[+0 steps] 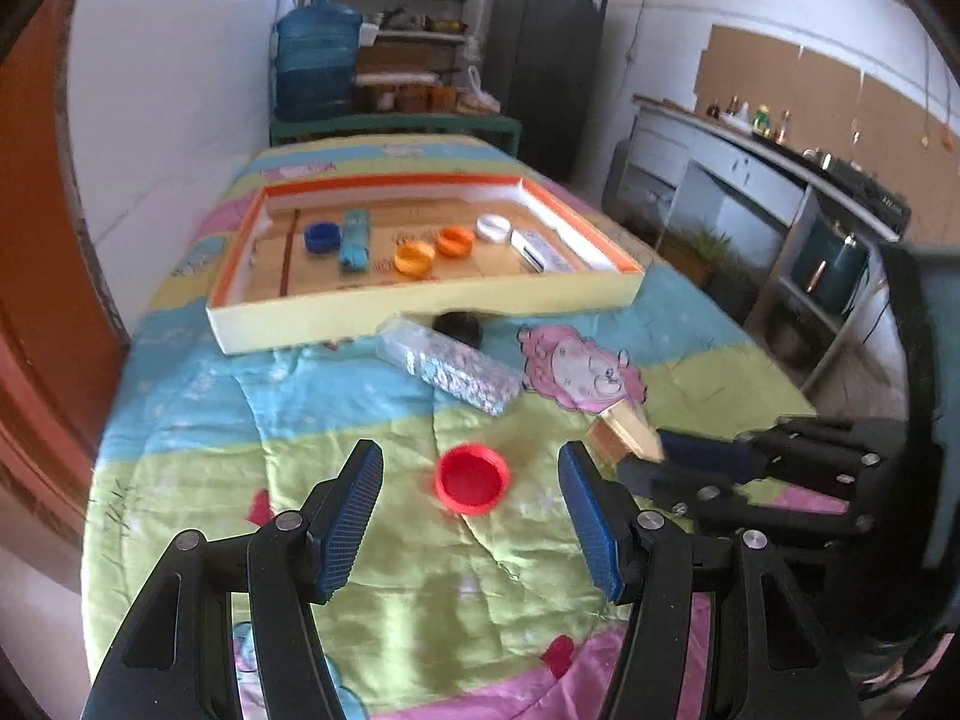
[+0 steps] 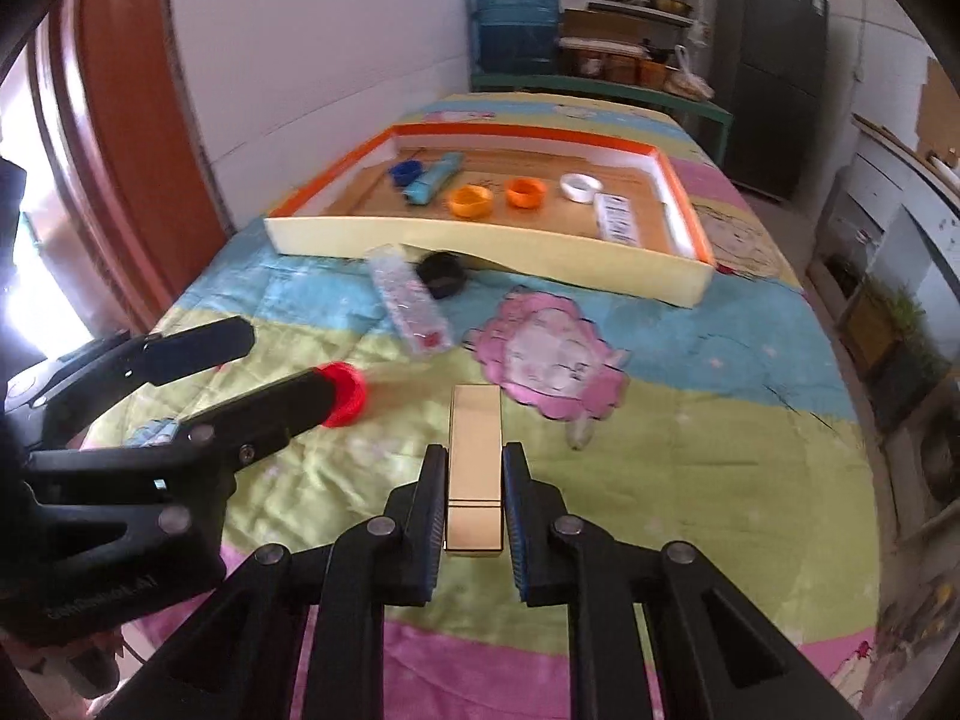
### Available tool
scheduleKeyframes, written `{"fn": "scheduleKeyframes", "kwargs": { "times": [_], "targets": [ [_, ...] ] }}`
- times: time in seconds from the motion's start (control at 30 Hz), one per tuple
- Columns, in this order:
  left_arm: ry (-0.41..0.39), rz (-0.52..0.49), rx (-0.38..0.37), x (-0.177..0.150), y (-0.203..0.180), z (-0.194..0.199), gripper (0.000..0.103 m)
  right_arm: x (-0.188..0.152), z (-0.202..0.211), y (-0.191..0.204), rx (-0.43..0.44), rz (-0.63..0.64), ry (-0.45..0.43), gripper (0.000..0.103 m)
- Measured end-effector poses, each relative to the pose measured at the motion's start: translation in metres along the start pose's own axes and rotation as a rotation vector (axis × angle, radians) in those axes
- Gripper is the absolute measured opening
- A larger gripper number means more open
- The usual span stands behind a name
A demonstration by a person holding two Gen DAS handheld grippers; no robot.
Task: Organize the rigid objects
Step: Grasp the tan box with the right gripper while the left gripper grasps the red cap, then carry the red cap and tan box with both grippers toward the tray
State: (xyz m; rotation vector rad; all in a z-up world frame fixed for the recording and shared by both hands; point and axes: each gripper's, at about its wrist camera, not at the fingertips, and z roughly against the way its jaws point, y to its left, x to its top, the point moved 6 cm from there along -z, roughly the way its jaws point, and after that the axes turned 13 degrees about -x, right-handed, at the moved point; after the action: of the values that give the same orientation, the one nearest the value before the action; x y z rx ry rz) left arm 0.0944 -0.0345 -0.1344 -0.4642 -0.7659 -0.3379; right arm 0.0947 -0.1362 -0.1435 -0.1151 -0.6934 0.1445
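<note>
Gripping a cream rectangular box (image 2: 474,468) on the patterned quilt (image 2: 690,450), the right gripper (image 2: 474,468) is clamped; the left gripper (image 1: 471,480) gapes around a red plastic cap (image 1: 472,478). No label is readable.

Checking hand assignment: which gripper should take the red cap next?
Left. The left gripper stands open around the red cap; the right gripper is shut on the gold box.
</note>
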Motion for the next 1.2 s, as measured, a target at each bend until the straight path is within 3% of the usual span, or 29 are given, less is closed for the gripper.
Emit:
{"fn": "scheduleKeyframes", "kwargs": {
  "times": [0.27, 0.43, 0.73, 1.2],
  "targets": [
    [0.081, 0.052, 0.06, -0.011, 0.013, -0.028, 0.062, -0.003, 0.0, -0.013, 0.001, -0.034, 0.005, 0.019],
    [0.068, 0.043, 0.088, -0.012, 0.015, -0.025, 0.031, -0.004, -0.002, -0.013, 0.004, -0.036, 0.01, 0.019],
    [0.038, 0.061, 0.052, -0.007, 0.014, -0.014, 0.031, 0.001, -0.001, -0.013, 0.015, -0.032, 0.0, 0.019],
    [-0.048, 0.078, 0.081, 0.023, 0.019, 0.014, 0.031, 0.027, 0.008, -0.011, 0.018, -0.017, -0.051, 0.019]
  ]
}}
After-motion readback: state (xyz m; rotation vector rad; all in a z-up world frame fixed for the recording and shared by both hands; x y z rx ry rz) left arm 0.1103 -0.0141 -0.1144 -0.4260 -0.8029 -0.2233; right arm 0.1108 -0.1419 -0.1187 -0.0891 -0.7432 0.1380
